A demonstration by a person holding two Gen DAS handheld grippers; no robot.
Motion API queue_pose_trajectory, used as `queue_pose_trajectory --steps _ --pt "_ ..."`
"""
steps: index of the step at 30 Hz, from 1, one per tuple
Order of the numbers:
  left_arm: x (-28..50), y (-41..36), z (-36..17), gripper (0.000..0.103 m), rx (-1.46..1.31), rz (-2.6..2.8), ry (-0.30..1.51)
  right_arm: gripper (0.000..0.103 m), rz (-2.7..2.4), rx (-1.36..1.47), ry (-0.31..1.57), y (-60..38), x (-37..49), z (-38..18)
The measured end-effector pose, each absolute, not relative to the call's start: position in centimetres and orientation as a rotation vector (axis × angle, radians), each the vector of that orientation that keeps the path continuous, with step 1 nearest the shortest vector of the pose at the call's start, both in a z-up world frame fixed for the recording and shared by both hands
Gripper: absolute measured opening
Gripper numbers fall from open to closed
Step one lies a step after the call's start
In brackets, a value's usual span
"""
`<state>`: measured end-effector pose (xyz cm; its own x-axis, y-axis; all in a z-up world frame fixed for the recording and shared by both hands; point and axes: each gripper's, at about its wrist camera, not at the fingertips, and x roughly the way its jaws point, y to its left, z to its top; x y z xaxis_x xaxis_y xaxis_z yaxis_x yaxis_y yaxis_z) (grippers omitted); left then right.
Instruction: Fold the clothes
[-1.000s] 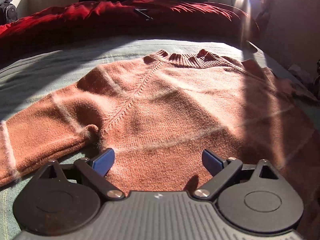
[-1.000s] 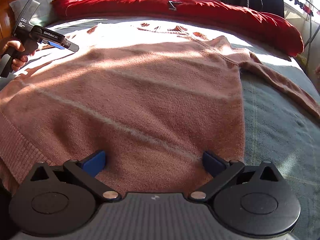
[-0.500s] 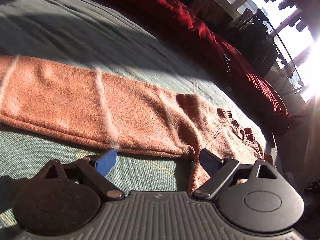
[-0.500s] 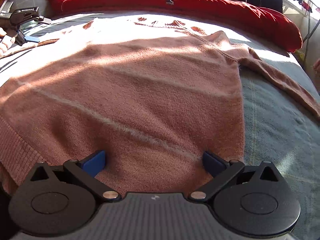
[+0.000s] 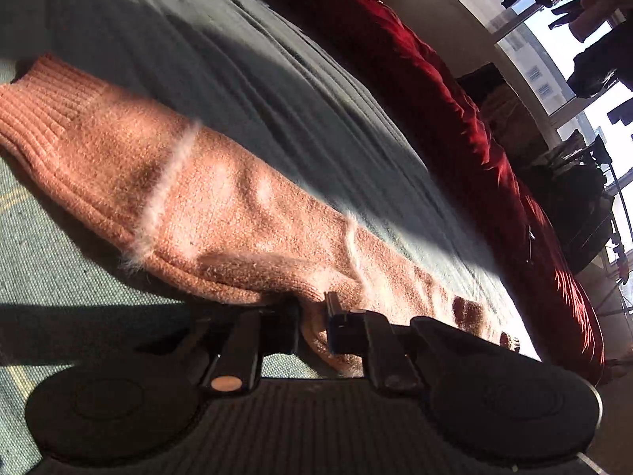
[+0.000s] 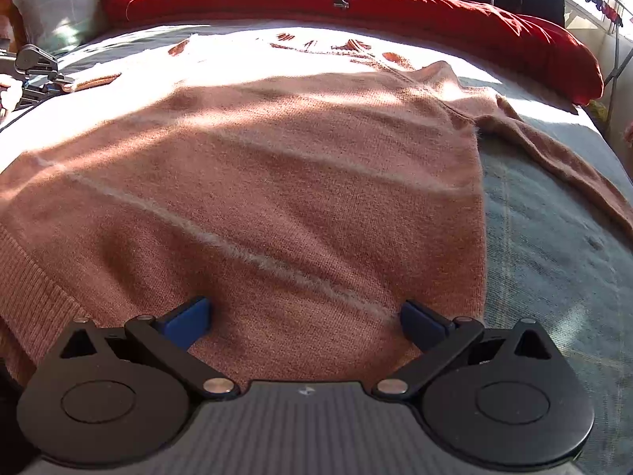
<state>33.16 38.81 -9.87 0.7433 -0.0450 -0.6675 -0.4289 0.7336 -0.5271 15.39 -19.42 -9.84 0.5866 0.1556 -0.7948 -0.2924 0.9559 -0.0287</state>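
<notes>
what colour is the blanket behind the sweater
Red blanket, clearest in the right wrist view, beyond the sweater.

Fuzzy knit sweater (image 6: 277,182) on matt woven bedspread (image 6: 554,245).

The left gripper (image 5: 312,318), which a second ago hangs open over the chest of the sweater (image 6: 253,182), now sits far out along the sleeve (image 5: 205,206), its view rolled so the bed (image 5: 221,63) and red duvet (image 5: 455,126) slant across the picture. Its jaws are closing, with a raised fold of the sleeve's near edge caught between them. In the right wrist view the left gripper shifts from the upper left to the far left edge, beside the sleeve.
</notes>
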Motion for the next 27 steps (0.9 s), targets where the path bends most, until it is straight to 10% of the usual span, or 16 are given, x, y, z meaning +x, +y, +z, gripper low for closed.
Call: queue_pose_trajectory --steps 6,14,21,24,26,27 --pt "32.5 39.6 -9.3 0.023 -0.705 0.228 0.761 0.103 0.248 -0.164 0.903 -19.3 15.2 -9.8" --pt "26.2 44.3 -7.7 0.063 -0.756 0.367 0.668 0.103 0.26 -0.178 0.931 -19.2 15.8 -9.7" --pt "25.0 49.5 -11.3 0.065 -1.079 0.395 0.567 0.103 0.275 -0.193 0.95 -19.1 16.1 -9.6" --pt "26.4 49.8 -11.1 0.057 -1.058 0.439 0.542 0.103 0.273 -0.197 0.952 -19.0 16.1 -9.6" --pt "27.5 49.5 -10.4 0.008 -0.95 0.501 0.562 0.103 0.271 -0.197 0.951 -19.0 16.1 -9.6" --pt "27.9 49.4 -9.9 0.011 -0.892 0.519 0.567 0.103 0.27 -0.198 0.95 -19.0 16.1 -9.6"
